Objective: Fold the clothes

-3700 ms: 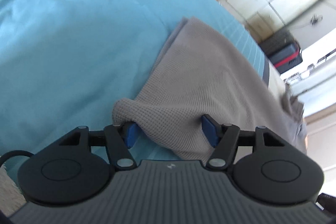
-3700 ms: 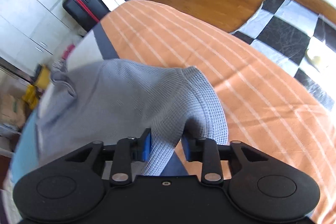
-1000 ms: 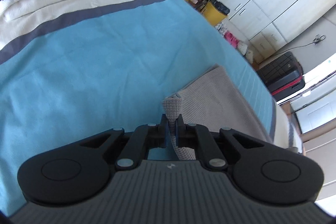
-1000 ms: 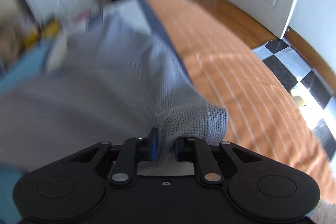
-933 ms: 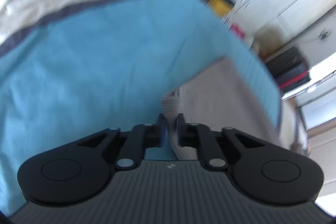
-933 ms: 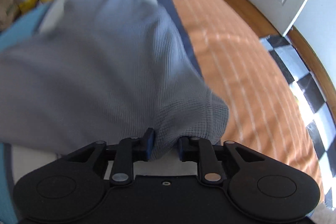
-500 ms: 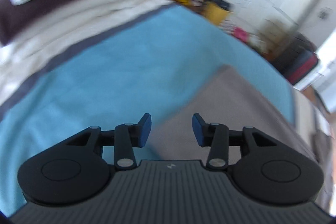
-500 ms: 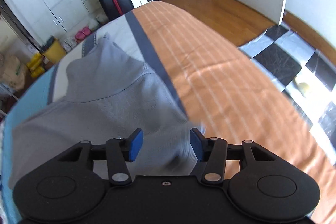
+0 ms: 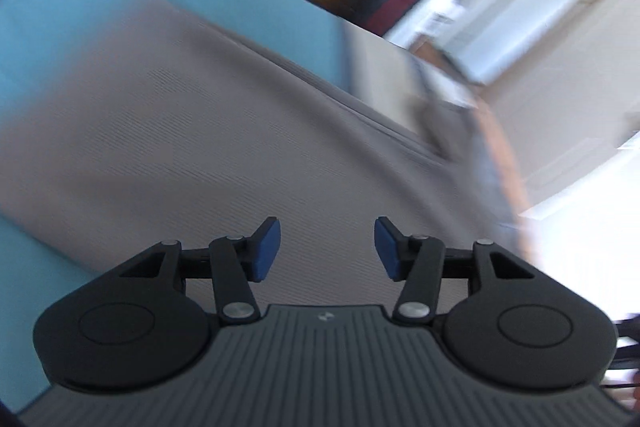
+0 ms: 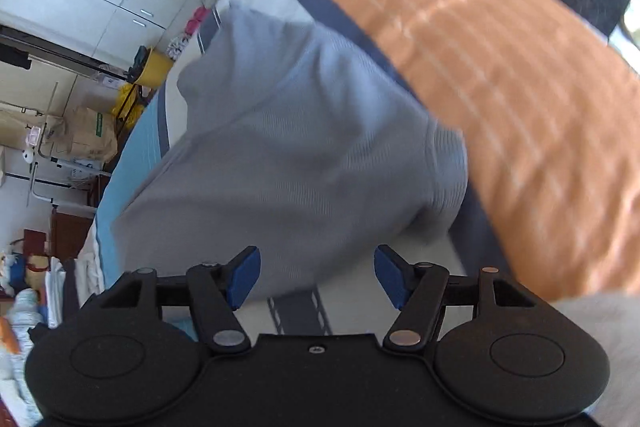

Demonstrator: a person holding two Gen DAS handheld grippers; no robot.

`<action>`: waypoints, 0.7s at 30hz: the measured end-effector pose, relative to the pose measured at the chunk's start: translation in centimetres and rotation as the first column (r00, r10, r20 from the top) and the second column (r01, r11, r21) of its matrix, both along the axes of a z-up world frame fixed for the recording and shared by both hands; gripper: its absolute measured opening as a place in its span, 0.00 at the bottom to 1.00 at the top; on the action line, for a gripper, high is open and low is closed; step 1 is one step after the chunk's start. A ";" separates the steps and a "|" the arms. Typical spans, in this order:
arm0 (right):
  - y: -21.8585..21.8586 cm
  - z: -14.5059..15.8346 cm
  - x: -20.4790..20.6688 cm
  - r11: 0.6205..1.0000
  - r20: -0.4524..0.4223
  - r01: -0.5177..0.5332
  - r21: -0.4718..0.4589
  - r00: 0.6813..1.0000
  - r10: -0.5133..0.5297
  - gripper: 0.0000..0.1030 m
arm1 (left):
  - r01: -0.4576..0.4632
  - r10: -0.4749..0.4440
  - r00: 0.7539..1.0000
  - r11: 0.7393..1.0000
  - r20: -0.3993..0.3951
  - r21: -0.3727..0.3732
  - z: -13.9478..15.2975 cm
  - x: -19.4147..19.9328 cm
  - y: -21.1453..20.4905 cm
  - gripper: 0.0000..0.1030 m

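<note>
Both your grippers are spread and empty: the left gripper (image 9: 327,247) hangs over the middle of the grey knit garment (image 9: 192,131), the right gripper (image 10: 317,277) over its near hem (image 10: 444,171). The garment lies flat across the bed (image 10: 520,75), spanning the blue panel to the dark stripe beside the orange one. Your risk is the next pinch: catch only the top layer, or snag the bedcover, and the fold drags crooked.

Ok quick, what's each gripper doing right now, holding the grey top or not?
Left gripper: open, holding nothing, above the grey knit top.
Right gripper: open, holding nothing; top lies on the bedspread.
</note>
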State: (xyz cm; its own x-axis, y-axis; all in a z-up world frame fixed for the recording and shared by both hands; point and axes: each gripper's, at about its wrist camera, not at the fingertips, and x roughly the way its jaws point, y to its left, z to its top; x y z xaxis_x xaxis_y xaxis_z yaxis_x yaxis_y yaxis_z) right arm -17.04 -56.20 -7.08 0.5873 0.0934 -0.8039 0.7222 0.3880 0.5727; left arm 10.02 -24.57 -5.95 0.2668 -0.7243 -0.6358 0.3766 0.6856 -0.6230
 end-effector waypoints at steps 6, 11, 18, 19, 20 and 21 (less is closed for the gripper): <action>-1.2 -6.8 2.1 0.964 -0.075 0.195 0.182 0.980 -0.184 0.68 | 0.159 -0.158 0.985 0.987 -0.072 0.007 -2.3 -3.2 -5.1 0.50; -1.4 -6.0 0.6 0.928 0.085 0.370 0.050 0.924 -0.373 0.62 | 0.166 -0.162 0.981 0.986 -0.111 0.029 -3.5 -3.8 -4.8 0.50; 0.5 -1.0 1.8 0.885 0.144 0.294 -0.362 0.955 -0.258 0.10 | 0.142 -0.140 0.978 0.990 -0.158 0.004 -3.9 -3.4 -4.2 0.50; 1.8 0.5 1.6 0.850 0.141 0.253 -0.461 0.967 -0.212 0.08 | 0.143 -0.140 0.978 0.990 -0.152 0.011 -3.8 -3.6 -4.2 0.50; 3.0 1.9 1.3 0.804 0.134 0.212 -0.555 0.977 -0.165 0.07 | 0.145 -0.141 0.979 0.989 -0.144 0.018 -3.7 -3.8 -4.1 0.50; 4.1 2.9 1.0 0.756 0.106 0.175 -0.631 0.985 -0.139 0.06 | 0.148 -0.144 0.980 0.989 -0.136 0.024 -3.6 -4.0 -4.0 0.50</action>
